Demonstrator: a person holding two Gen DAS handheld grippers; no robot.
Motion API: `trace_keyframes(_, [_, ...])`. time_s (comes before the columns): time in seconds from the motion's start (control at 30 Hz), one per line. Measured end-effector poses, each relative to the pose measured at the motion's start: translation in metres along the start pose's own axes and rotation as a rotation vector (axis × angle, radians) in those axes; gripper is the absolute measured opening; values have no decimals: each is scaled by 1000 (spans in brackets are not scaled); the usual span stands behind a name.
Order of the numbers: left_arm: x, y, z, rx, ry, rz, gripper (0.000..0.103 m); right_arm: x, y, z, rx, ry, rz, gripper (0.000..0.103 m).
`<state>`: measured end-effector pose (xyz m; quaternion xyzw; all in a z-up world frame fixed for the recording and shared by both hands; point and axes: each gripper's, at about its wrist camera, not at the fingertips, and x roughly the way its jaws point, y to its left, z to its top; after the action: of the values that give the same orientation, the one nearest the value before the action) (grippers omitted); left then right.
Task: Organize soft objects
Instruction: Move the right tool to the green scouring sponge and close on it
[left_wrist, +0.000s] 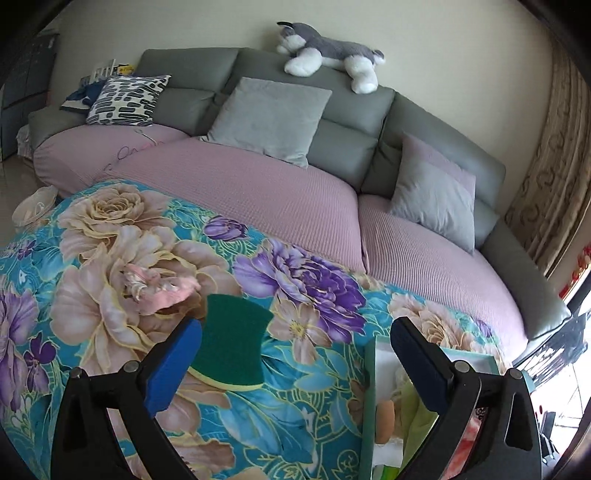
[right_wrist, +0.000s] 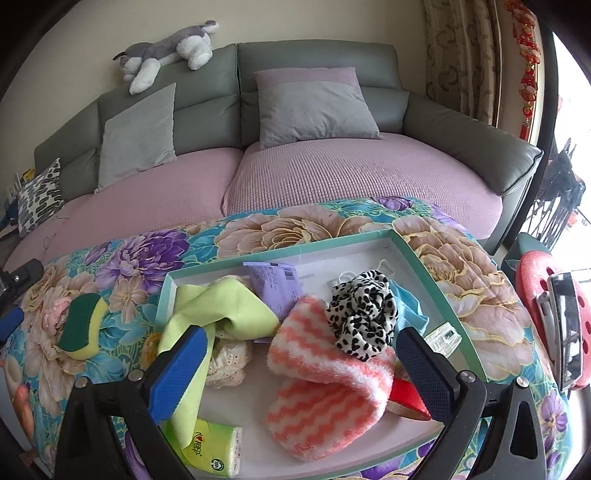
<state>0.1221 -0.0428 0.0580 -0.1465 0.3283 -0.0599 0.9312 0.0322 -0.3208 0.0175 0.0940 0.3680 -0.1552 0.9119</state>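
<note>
Left hand-held gripper (left_wrist: 295, 347) wide, empty, beside sponge (left_wrist: 231, 347) outside tray's (right_wrist: 424, 258) left edge; straddle sponge's narrow sides squarely, squeeze gently; right hand-held gripper (right_wrist: 301, 354) wide over tray.

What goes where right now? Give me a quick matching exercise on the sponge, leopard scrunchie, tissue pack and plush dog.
1 sponge
2 leopard scrunchie
3 tissue pack
4 plush dog

A on the sofa back
B in the box, near corner
C on the floral cloth, outside the box
D in the box, resting on the striped towel

Pairs: 1-C, 2-D, 3-B, 4-A
</note>
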Motion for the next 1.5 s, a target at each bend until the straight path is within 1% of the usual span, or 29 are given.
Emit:
trace_keyframes(0.37, [-6,27,3,-45,-6,12,102,-6,35,-6,-48,4,49,103])
trace_keyframes(0.5, [-6,46,7,-86,-14,14,102,-4,51,-4,-58,3,75,103])
trace_keyframes(0.53, [-6,51,9,-89,-15,22,102,-3,56,-4,-63,4,83,103])
trace_keyframes(0.63, [-5,69,15,-90,-20,86,102,0,72,-4,-87,8,109,103])
trace_keyframes(0.7, [-8,84,19,-101,-37,137,102,3,85,-4,-103,12,129,103])
trace_keyframes(0.8, [-13,102,23,-104,-81,186,102,6,102,-6,-130,18,149,103])
trace_keyframes(0.87, [-14,111,25,-96,-90,221,102,8,113,-7,-143,24,158,103])
trace_keyframes(1.07, [-15,140,30,-122,-82,251,102,18,143,-12,-189,46,184,103])
trace_keyframes(1.27, [-10,159,32,-97,-74,318,102,22,173,-18,-244,56,221,103])
trace_keyframes(1.37, [-3,164,32,-94,-62,308,102,26,185,-21,-265,60,232,103])
trace_keyframes(1.5, [10,165,29,-69,-16,298,102,36,197,-26,-282,84,236,103])
